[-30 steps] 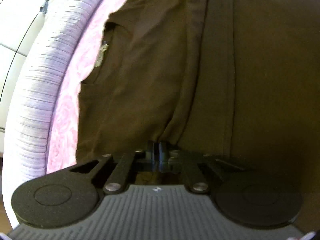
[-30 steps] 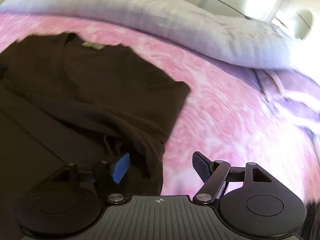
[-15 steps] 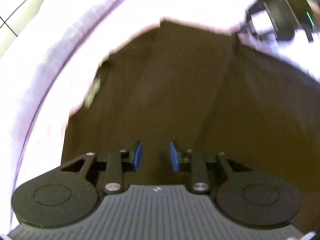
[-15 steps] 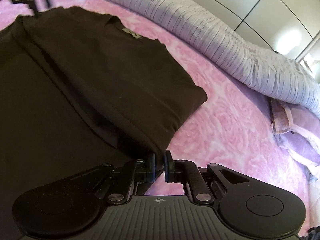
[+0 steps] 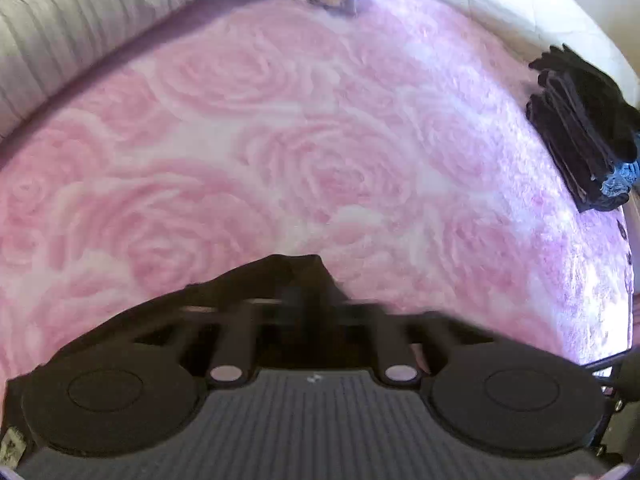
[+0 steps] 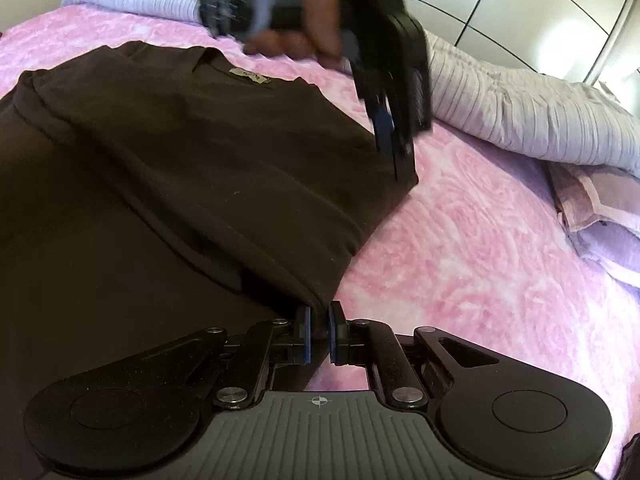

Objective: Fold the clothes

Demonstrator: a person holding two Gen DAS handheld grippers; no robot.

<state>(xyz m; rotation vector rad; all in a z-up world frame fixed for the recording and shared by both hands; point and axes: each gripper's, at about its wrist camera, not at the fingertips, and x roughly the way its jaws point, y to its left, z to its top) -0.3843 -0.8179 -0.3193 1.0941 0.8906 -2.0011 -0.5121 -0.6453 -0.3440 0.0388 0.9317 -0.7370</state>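
A dark brown shirt (image 6: pixel 168 168) lies on the pink rose-patterned bedspread (image 6: pixel 480 248), its right side folded inward, neck label toward the far side. My right gripper (image 6: pixel 320 332) is shut on the folded edge of the shirt near its lower right corner. My left gripper (image 6: pixel 394 148), held in a hand, is at the shirt's upper right corner in the right wrist view. In the left wrist view the left gripper (image 5: pixel 304 308) is blurred, its jaws close together with a peak of brown cloth (image 5: pixel 296 272) between them.
A ribbed lilac duvet (image 6: pixel 520 120) runs along the far edge of the bed. A stack of folded dark clothes (image 5: pixel 580 136) sits at the bed's far right in the left wrist view. A pink and lilac folded cloth (image 6: pixel 600 208) lies at right. White wardrobe doors stand behind.
My right gripper closed on the folded shirt edge. My left gripper let go mid-shirt, opened, swung over to the upper right corner and closed there.
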